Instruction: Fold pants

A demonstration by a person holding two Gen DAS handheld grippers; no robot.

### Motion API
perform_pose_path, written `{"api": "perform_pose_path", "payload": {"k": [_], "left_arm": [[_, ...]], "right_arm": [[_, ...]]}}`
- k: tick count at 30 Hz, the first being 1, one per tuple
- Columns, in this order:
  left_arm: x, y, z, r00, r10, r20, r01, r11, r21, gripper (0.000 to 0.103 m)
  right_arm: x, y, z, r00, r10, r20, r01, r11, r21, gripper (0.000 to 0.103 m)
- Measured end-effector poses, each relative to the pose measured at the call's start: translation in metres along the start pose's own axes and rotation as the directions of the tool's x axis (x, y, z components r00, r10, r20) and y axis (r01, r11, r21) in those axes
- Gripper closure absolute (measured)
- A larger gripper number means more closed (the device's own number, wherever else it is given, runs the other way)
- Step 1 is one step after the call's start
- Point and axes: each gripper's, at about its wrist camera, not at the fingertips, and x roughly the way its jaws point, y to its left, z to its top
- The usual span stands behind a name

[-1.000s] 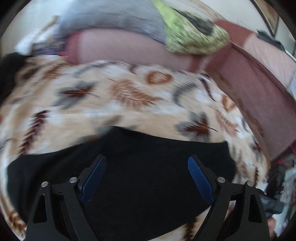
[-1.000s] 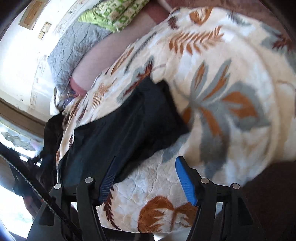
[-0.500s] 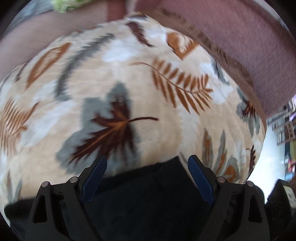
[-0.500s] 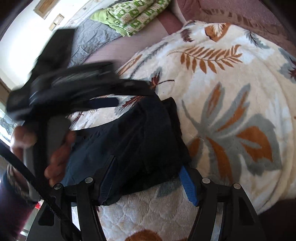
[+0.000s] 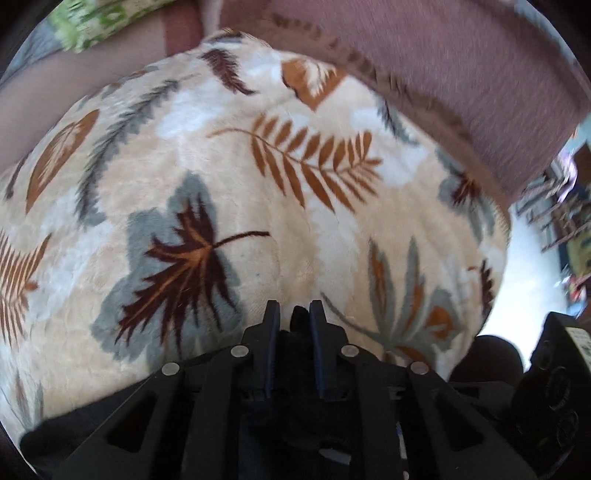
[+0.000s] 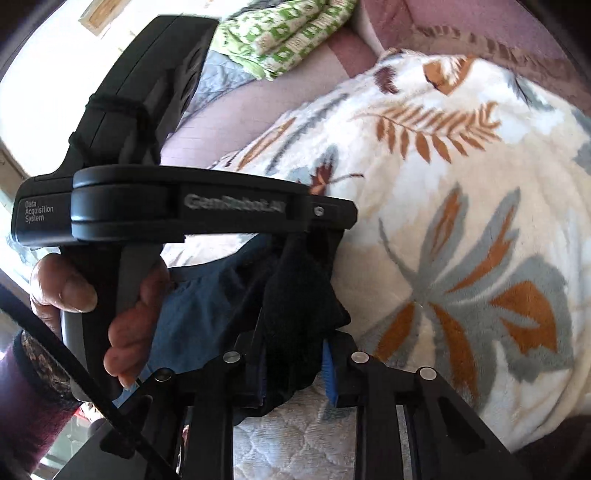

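Observation:
The dark navy pants [image 6: 207,317] lie on a cream leaf-print blanket [image 6: 461,206]. My left gripper [image 5: 294,317] is shut on a pinch of the pants' dark fabric [image 5: 299,321] at their right edge; its body also shows in the right wrist view [image 6: 184,210], held by a hand [image 6: 122,317]. My right gripper [image 6: 295,354] is shut on the same end of the pants, with black cloth [image 6: 303,306] bunched between its jaws, just below the left gripper.
The blanket [image 5: 258,192] covers a bed with a mauve sheet [image 5: 443,66]. A green patterned pillow [image 6: 288,33] and a grey quilt [image 6: 221,81] lie at the far end. The bed's right edge drops to the floor [image 5: 524,273].
Both grippers were open over the pants' end; they have closed on the fabric. The left gripper has come in beside the right one.

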Motion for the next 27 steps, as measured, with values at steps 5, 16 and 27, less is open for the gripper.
{"api": "perform_pose_path", "payload": {"k": [5,16,27], "left_arm": [[-0.048,0.034,-0.023,0.994,-0.017,0.106,0.029,0.993,-0.111,0.088],[-0.098,0.127,-0.114,0.981,0.044,0.191,0.037,0.915,-0.402,0.088],[-0.166,0.178,-0.229,0.902,0.131,0.411,0.155,0.791,-0.592,0.049]], "right_arm": [[-0.004,0.027,0.007,0.998,0.054,-0.014,-0.055,0.997,-0.049,0.078],[0.053,0.138,-0.009,0.978,0.111,-0.178,-0.157,0.949,-0.273,0.078],[0.102,0.188,-0.051,0.941,0.108,-0.321,-0.239,0.882,-0.405,0.056]]}}
